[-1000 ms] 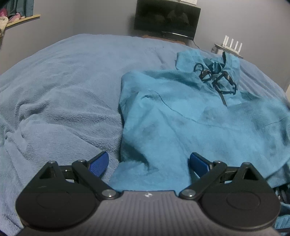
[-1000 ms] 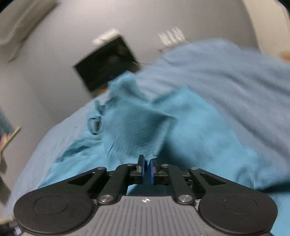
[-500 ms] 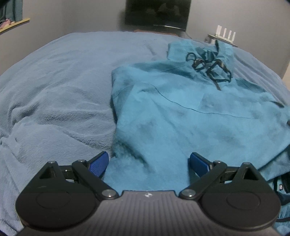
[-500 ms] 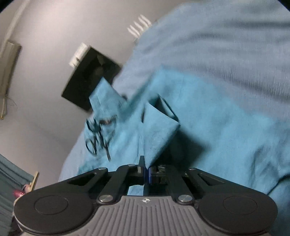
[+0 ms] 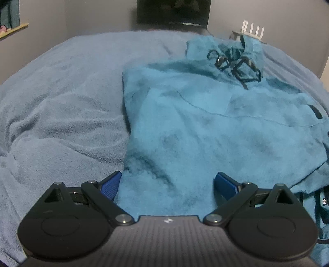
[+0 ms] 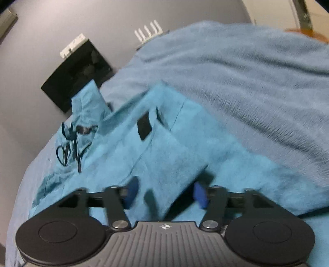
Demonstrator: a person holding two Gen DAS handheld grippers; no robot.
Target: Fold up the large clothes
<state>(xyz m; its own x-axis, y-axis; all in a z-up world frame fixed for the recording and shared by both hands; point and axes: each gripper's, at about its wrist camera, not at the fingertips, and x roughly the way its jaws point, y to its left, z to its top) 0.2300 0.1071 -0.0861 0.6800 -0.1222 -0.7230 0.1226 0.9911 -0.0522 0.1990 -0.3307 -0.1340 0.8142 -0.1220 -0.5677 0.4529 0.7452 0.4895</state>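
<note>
Hoodie (image 5: pixel 205 127) fills your left view from 6 to 2 o'clock on the blanket (image 5: pixel 61 106); your left gripper (image 5: pixel 167 182) gapes empty above its hem. Right view, blurred: your right gripper (image 6: pixel 165 193) is opening, a folded sleeve (image 6: pixel 170 164) apparently loose between the jaws.

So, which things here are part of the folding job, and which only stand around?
Part of the job:
- hoodie, spread on the blanket
- left tool, open over the hem
- right tool, opening, a fold of cloth between its pads

Only around:
- monitor
- router
- shelf
</note>
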